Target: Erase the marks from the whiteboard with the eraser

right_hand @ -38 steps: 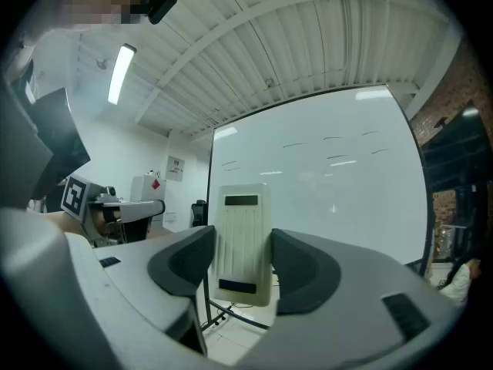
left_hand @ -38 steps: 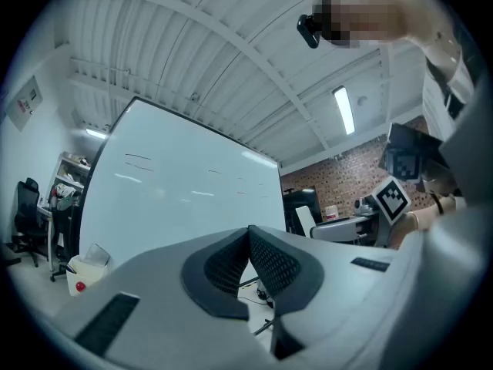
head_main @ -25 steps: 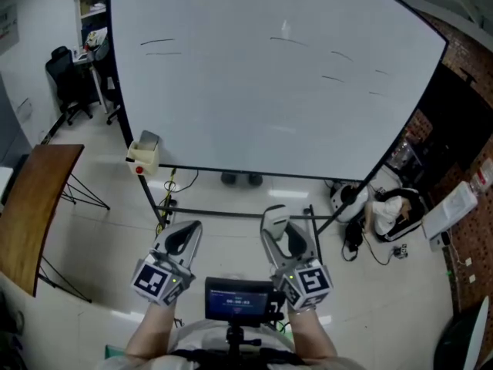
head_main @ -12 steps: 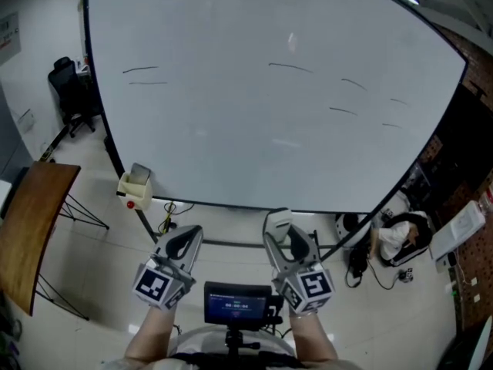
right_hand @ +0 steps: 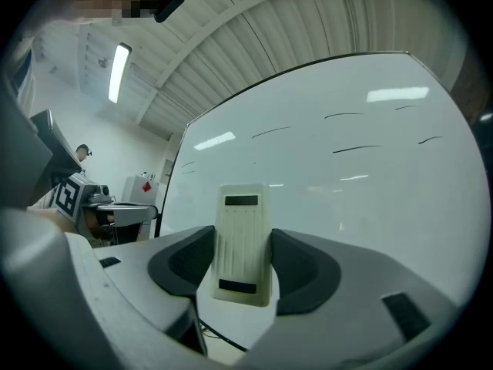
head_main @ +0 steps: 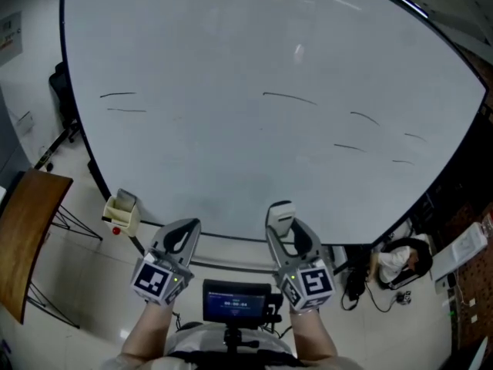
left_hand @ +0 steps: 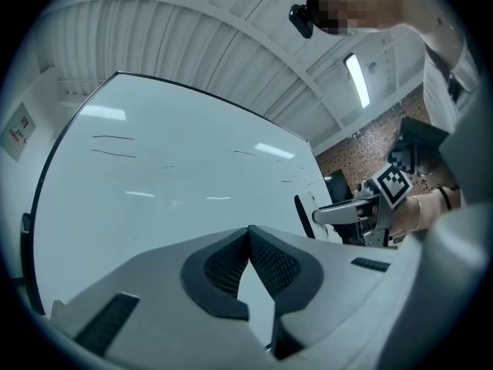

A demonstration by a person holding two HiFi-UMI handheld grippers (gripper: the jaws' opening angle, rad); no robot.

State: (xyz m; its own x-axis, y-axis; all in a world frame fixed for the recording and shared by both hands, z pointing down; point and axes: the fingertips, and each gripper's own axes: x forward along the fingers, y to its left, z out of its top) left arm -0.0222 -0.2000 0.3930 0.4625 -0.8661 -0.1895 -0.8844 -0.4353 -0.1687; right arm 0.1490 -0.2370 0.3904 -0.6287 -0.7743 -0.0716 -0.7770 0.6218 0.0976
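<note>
View from the head camera, with both gripper views. We hold the large white whiteboard [head_main: 231, 145] squarely ahead, so that all its thin black pen strokes lie within reach: a pair at the left [head_main: 117, 95], one long stroke at the centre [head_main: 289, 97], and a scatter at the right [head_main: 363, 117].

The right gripper [head_main: 283, 223] is clamped on the cream rectangular plastic eraser [right_hand: 243, 241]. The eraser stands upright between the two dark pads, its long sides gripped, presumably so that a broad face can be pressed flat to the board. It sits low, before the board's bottom edge and well below every stroke; we judge the wiping not yet begun.

The left gripper [head_main: 179, 236] has its jaws together at the tips with nothing between them. It is held level beside the right, apparently idle.

A small cream box with a red spot [head_main: 121, 212] hangs at the board's lower left. A brown wooden tabletop [head_main: 27, 237] stands further left.

Not shown: the eraser's wiping face, and whether it touches the board. The grippers cover part of the bottom rail, and the frame cuts off the board's top. Ceiling-light reflections could mask fainter marks.
</note>
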